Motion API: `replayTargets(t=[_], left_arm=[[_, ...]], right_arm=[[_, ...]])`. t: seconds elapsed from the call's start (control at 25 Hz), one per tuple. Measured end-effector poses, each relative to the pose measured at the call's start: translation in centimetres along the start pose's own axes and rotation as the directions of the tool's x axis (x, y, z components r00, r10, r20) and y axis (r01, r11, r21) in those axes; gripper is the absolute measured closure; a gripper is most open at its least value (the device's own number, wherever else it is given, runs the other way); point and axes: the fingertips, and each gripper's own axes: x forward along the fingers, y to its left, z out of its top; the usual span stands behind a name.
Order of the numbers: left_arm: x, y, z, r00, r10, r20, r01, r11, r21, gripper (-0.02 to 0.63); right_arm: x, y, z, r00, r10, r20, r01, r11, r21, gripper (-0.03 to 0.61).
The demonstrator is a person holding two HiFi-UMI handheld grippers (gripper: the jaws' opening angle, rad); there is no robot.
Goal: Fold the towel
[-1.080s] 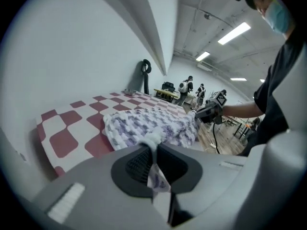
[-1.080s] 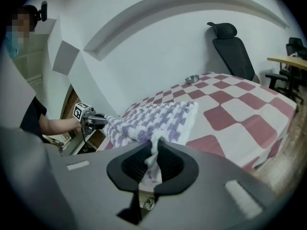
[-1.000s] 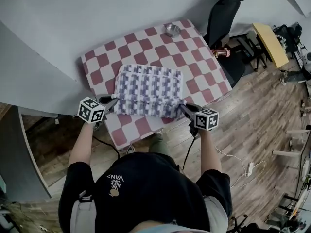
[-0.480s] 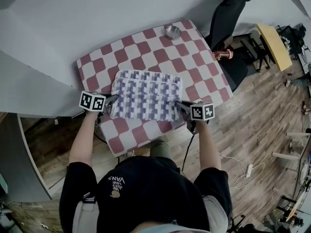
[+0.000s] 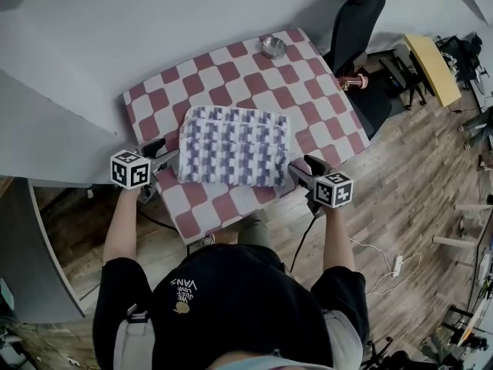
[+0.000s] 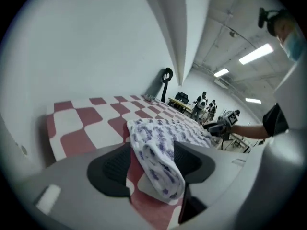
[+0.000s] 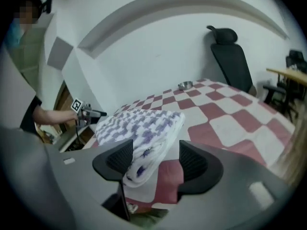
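Observation:
The purple-and-white patterned towel (image 5: pixel 235 145) lies folded on the red-and-white checked table (image 5: pixel 231 75). My left gripper (image 5: pixel 163 158) sits at the towel's near left corner and my right gripper (image 5: pixel 297 168) at its near right corner. Both have just been opening their jaws. In the left gripper view a drooping towel corner (image 6: pixel 160 169) still hangs between the spread jaws of the left gripper (image 6: pixel 152 160). In the right gripper view the other corner (image 7: pixel 141 159) lies loosely between the jaws of the right gripper (image 7: pixel 156 160), nearer the left pad.
A small metal bowl (image 5: pixel 271 48) stands at the table's far edge. A black office chair (image 5: pixel 356 18) and a copper-coloured object (image 5: pixel 352 83) stand to the table's right, with a yellow side table (image 5: pixel 431 68) beyond. A white wall runs behind and left.
Both grippers were shut on the towel's near corners; now their jaws stand apart, and both have drawn back outward and toward the table's near edge. The towel stays flat.

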Motion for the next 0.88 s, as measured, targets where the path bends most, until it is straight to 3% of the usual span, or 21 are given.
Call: replayTargets(t=[0.12,0.2,0.24,0.32,0.44,0.56,0.64,0.76,0.88], left_arm=[[-1.8,-1.1,-0.2,0.998,0.049,0.033,-0.055,0.973,0.224,0.356],[-2.2,-2.4,-1.2,0.998,0.058,0.022,-0.062,0.919,0.389,0.356],[-2.2,-3.2,-1.7,0.998,0.057,0.005,-0.053,0.880,0.472,0.356],[-2.0,-5.2,-2.9,0.997,0.053,-0.047,-0.011,0.773,0.634,0.356],[-1.2,-7.7,-5.0,0.987,0.057,-0.152,0.091,0.583,0.808,0.356],[-0.5,-9.0,-6.8,0.965,0.067,-0.253,0.203,0.419,0.885,0.356],[-0.1,-9.0,-7.3,0.949,0.088,-0.303,0.257,0.343,0.904,0.356],[0.5,-8.3,-7.8,0.924,0.117,-0.364,0.317,0.298,0.900,0.356],[1.0,-7.1,-8.5,0.891,0.145,-0.430,0.375,0.297,0.878,0.356]], right_arm=[[-1.6,1.9,0.4,0.996,-0.086,0.037,0.092,0.976,-0.199,0.285],[-2.0,3.8,0.5,0.992,-0.114,0.047,0.123,0.935,-0.332,0.285],[-1.9,4.8,0.2,0.992,-0.121,0.041,0.127,0.910,-0.394,0.285],[-1.6,6.5,-0.8,0.992,-0.125,0.015,0.116,0.857,-0.502,0.285],[-1.0,8.1,-2.9,0.989,-0.142,-0.050,0.075,0.755,-0.652,0.285],[-0.4,8.3,-4.6,0.977,-0.181,-0.114,0.023,0.622,-0.783,0.287],[-0.2,8.2,-5.2,0.969,-0.200,-0.147,-0.021,0.525,-0.851,0.287],[0.3,7.9,-6.0,0.957,-0.225,-0.186,-0.084,0.397,-0.914,0.287],[1.0,7.5,-6.2,0.948,-0.245,-0.205,-0.126,0.302,-0.945,0.288]])
